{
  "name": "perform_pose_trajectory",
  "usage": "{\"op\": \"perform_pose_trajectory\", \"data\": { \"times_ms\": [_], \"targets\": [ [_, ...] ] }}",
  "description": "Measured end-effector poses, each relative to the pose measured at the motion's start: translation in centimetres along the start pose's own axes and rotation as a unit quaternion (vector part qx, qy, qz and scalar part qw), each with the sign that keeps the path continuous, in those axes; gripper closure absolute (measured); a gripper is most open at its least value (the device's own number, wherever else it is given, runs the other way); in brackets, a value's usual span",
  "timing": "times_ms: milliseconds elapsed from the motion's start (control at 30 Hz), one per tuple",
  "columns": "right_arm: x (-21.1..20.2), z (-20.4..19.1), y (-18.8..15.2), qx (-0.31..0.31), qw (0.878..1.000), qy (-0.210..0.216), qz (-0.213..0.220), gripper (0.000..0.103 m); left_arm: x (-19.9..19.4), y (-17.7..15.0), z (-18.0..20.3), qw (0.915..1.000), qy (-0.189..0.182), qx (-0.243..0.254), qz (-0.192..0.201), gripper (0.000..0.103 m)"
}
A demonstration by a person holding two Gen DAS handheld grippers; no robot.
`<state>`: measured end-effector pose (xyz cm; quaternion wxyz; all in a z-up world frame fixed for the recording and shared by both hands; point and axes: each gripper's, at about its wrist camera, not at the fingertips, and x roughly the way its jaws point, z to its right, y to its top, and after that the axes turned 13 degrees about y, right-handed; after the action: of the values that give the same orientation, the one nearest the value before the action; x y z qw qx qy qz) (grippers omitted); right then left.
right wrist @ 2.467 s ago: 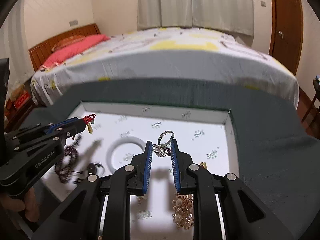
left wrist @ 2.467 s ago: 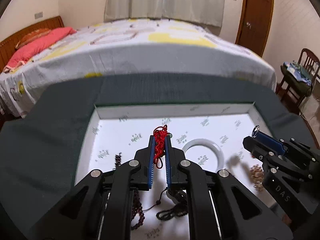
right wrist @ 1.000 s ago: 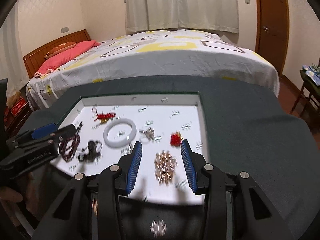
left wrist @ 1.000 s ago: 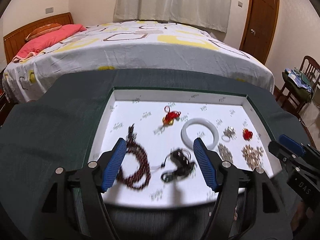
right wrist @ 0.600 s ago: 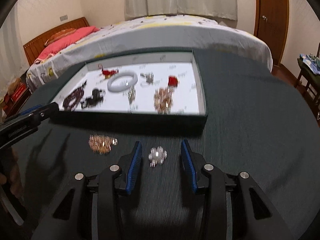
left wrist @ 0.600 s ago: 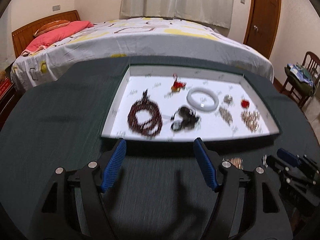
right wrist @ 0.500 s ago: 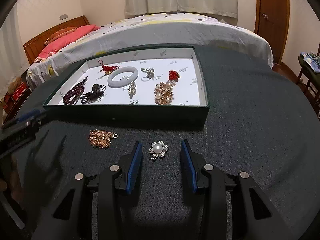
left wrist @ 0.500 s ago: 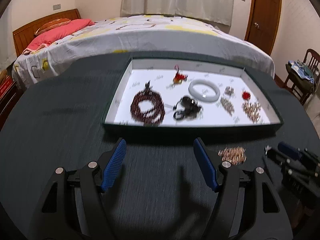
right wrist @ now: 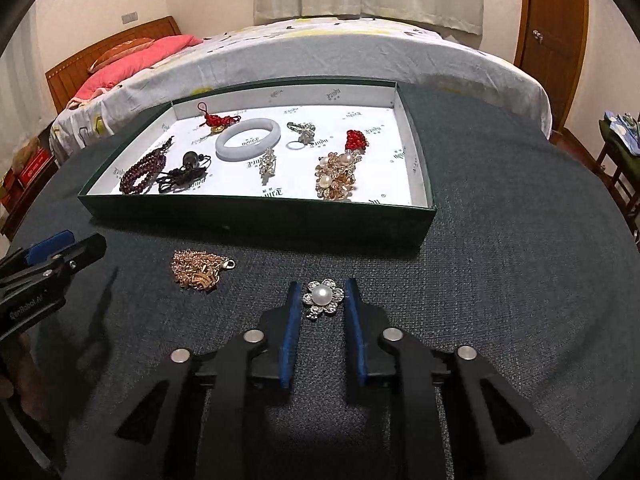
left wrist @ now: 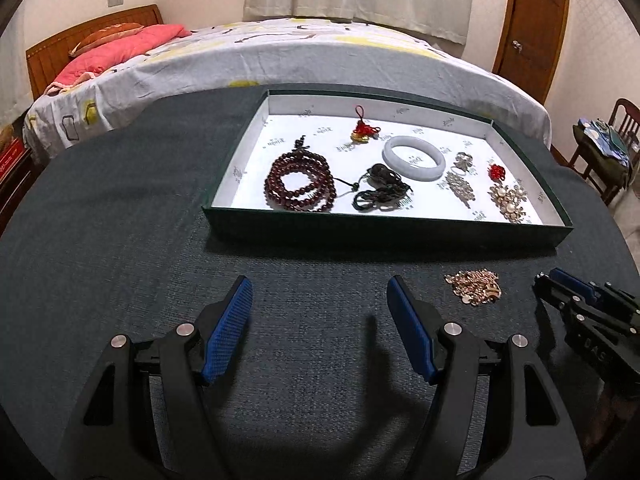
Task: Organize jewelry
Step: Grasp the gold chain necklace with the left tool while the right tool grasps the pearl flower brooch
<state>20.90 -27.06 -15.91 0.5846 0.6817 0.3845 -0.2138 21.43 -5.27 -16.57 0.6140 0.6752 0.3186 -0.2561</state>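
Observation:
A green box with a white lining (left wrist: 384,229) (right wrist: 256,210) holds a dark red bead bracelet (left wrist: 300,186), a white bangle (left wrist: 414,153), a red knot charm (left wrist: 363,131), a black cord pendant (left wrist: 380,190) and several brooches. On the dark cloth in front of it lie a gold chain heap (left wrist: 474,286) (right wrist: 198,270) and a pearl flower brooch (right wrist: 322,296). My right gripper (right wrist: 320,300) is open, its fingers either side of the brooch. My left gripper (left wrist: 320,300) is open and empty over bare cloth, left of the gold chain.
The round table has a dark cloth (left wrist: 100,220). Behind it stands a bed (left wrist: 280,52) with a pink pillow. A wooden door (left wrist: 532,24) and a chair (left wrist: 608,148) are at the right.
Both grippers let go of the red charm and the ring in the box, opened, and drew back over the cloth. My right gripper now straddles the pearl brooch.

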Motion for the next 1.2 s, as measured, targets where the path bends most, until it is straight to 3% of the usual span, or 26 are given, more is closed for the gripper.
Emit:
{"op": "perform_pose_trajectory", "data": {
  "times_ms": [267,600,1000,1100,1200],
  "targets": [
    [-0.8,0.5,-0.3,0.003,1.0,-0.006,0.003,0.081,-0.3,-0.2,1.8,0.9998,-0.017,0.014,-0.002,0.035],
    [-3.6,4.0,-1.3,0.033,0.999,-0.028,0.018,0.081,-0.6,0.0,6.6,0.998,-0.047,0.042,-0.006,0.035],
    [-4.5,5.2,-1.6,0.062,0.997,-0.004,0.035,0.081,0.8,0.2,10.3,0.996,-0.054,0.069,-0.017,0.035],
    [-4.4,5.3,-1.7,0.066,0.997,-0.001,0.036,0.081,0.6,0.1,10.2,0.9952,-0.058,0.078,-0.011,0.046],
    [-4.3,5.4,-1.8,0.068,0.997,0.002,0.035,0.081,0.4,0.0,10.3,0.9937,-0.068,0.089,-0.007,0.065]
  ]
}}
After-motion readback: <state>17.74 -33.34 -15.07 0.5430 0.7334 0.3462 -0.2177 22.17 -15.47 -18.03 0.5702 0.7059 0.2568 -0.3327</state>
